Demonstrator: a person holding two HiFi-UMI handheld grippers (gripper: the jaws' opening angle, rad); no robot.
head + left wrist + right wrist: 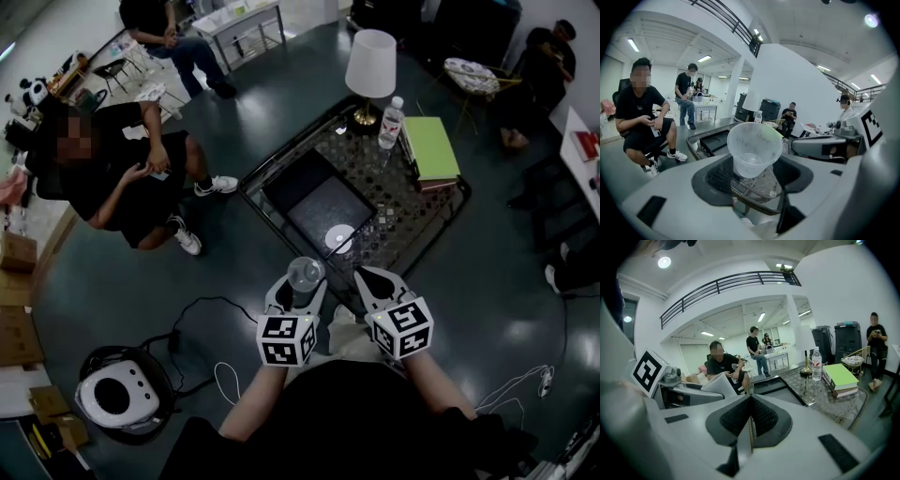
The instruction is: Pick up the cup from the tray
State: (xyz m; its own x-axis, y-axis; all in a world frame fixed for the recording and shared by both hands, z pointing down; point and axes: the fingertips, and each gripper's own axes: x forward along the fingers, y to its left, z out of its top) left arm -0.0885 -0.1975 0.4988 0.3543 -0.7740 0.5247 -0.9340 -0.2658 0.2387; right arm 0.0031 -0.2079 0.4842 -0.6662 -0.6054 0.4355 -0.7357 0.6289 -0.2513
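Left hand-held gripper (752,180) clasps the cup (753,149), apart from the tray (298,184).

Head view: my left gripper (300,286) covers the cup (306,274) below its rim, so wall and base are unseen there. Right gripper view: the left gripper's body hides all but a slanted strip of cup wall. The white disc (339,239) just ahead of my right gripper (372,279) is too small to identify.
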